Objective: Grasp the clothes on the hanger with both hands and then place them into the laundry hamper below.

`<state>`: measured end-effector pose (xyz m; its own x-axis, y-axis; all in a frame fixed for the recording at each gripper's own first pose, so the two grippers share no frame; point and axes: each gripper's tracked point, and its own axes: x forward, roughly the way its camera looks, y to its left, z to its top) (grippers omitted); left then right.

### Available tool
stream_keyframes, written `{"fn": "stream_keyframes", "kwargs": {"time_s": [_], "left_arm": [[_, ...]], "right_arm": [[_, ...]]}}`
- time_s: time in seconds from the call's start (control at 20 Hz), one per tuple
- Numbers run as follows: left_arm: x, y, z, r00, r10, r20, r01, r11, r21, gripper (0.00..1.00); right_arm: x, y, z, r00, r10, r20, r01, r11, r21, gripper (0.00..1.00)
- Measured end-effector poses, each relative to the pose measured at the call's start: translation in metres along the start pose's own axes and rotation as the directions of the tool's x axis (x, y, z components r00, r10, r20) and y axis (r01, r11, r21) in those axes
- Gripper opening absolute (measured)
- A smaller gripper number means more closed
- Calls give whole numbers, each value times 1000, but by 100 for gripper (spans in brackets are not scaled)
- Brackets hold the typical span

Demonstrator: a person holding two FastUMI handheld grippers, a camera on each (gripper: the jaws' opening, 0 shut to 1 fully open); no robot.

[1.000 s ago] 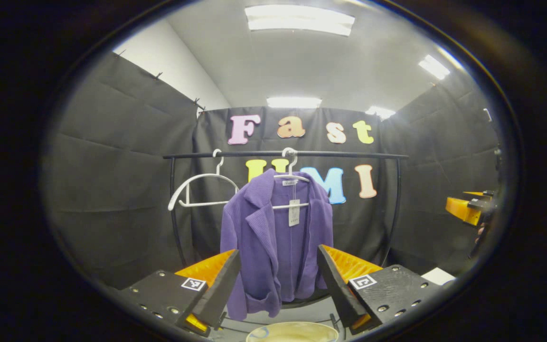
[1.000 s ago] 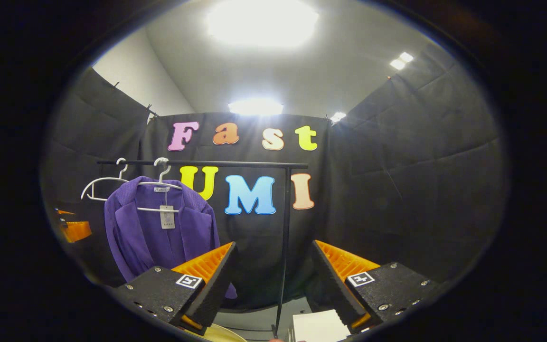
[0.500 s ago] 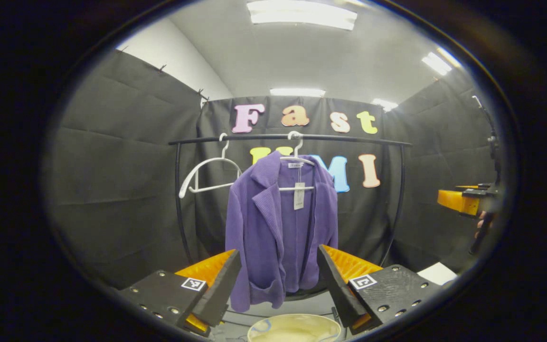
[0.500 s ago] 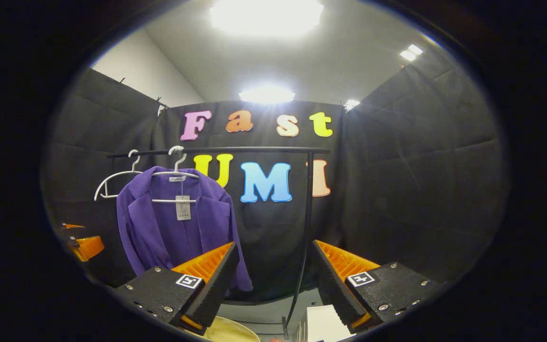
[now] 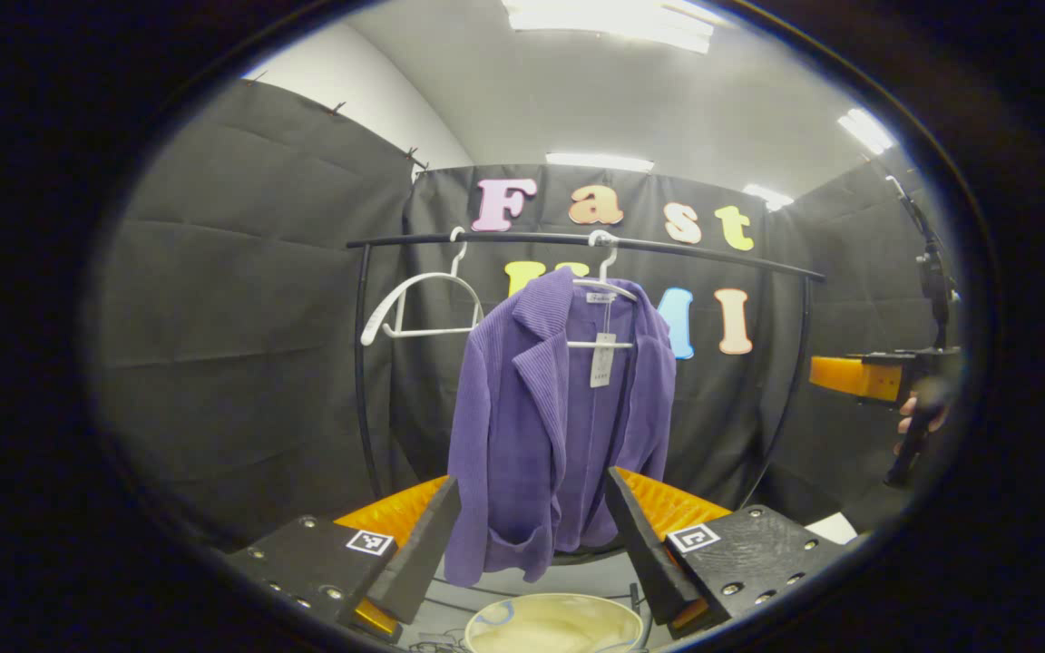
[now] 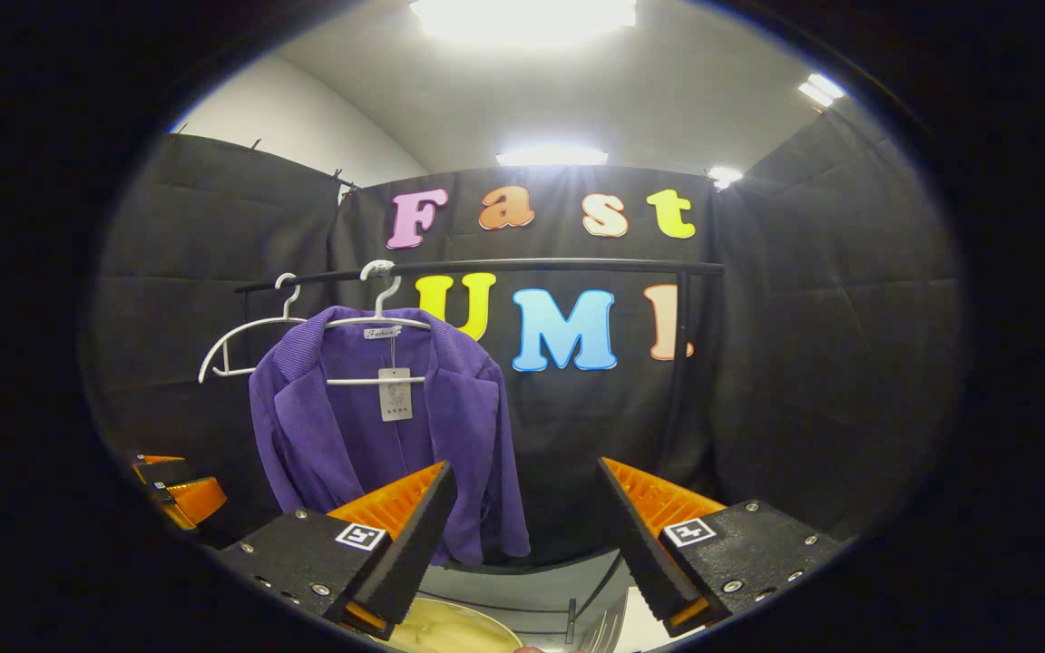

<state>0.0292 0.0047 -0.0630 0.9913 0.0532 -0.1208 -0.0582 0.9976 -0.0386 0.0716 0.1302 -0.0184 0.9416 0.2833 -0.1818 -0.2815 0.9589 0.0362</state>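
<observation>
A purple jacket (image 5: 550, 426) (image 6: 377, 444) with a paper tag hangs on a white hanger (image 5: 604, 290) (image 6: 377, 319) from a black rail (image 5: 577, 241) (image 6: 504, 266). Below it stands a cream laundry hamper (image 5: 551, 624) (image 6: 450, 628), cut off at the bottom of each view. My left gripper (image 5: 530, 531) is open, short of the jacket's hem, nothing between its fingers. My right gripper (image 6: 527, 521) is open too, right of the jacket and apart from it. In the left gripper view the right gripper (image 5: 858, 376) shows far right, held by a hand (image 5: 922, 419).
An empty white hanger (image 5: 418, 304) (image 6: 250, 340) hangs left of the jacket on the same rail. The rack's black uprights (image 5: 364, 363) (image 6: 678, 363) stand at either end. Black cloth walls close the booth on three sides. A white sheet (image 5: 833, 526) lies low at the right.
Both cameras have tipped down and turned; the jacket and rail sit higher and farther right in each view, and more of the hamper shows. Both grippers have stayed open.
</observation>
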Motion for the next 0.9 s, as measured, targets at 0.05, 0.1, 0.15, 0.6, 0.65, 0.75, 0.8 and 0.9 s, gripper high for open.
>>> {"fn": "stream_keyframes", "kwargs": {"time_s": [0.05,0.1,0.15,0.6,0.65,0.75,0.8,0.9], "left_arm": [[9,-3,7,1000,2,8,-2,1000,-11,100],[18,-6,16,1000,8,17,-8,1000,-17,100],[25,-6,26,999,25,25,-24,999,-21,99],[110,-16,70,991,122,56,-113,983,-144,99],[118,-15,74,989,136,62,-126,982,-137,99],[136,-16,74,985,164,57,-157,981,-117,93],[145,-16,72,982,184,49,-178,978,-110,93],[159,-21,66,978,206,31,-201,973,-112,93]], "right_arm": [[11,3,4,1000,16,9,-16,1000,5,95],[22,8,11,999,35,22,-36,999,17,95],[35,14,16,998,61,32,-62,998,32,95],[143,53,38,973,224,56,-228,970,80,95],[153,56,36,971,235,49,-238,968,80,95],[173,62,26,967,255,18,-255,963,83,95],[184,64,21,966,260,0,-259,962,83,93],[203,65,9,967,254,-32,-251,965,74,95]]}}
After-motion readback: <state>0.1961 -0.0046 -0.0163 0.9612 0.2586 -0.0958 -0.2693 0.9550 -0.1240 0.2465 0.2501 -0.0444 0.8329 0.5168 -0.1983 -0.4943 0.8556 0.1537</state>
